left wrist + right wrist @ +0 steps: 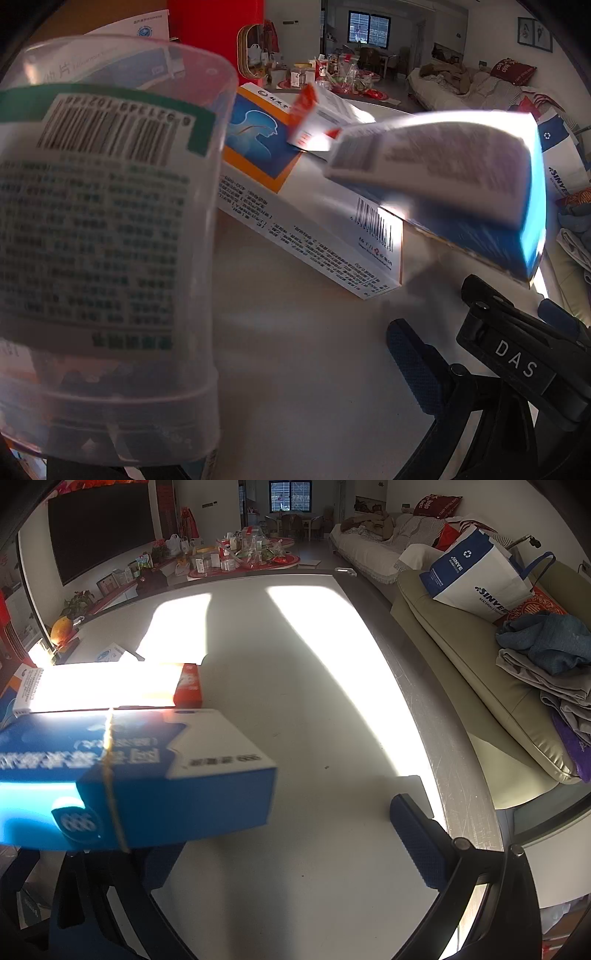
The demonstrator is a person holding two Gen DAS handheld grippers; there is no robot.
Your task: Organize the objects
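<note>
On white table [295,686]: sun patches, medicine boxes [295,206]; sofa [461,672] beside; both tongs wide, holding nothing.

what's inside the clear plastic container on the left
The clear plastic container holds a white box with a green band and a barcode, with another box behind it. Its bottom is blurred, so anything beneath them cannot be seen.

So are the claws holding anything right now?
Nothing is pinched. The left claw and right claw are wide open; the clear tub and blue box are just near one finger each.
</note>
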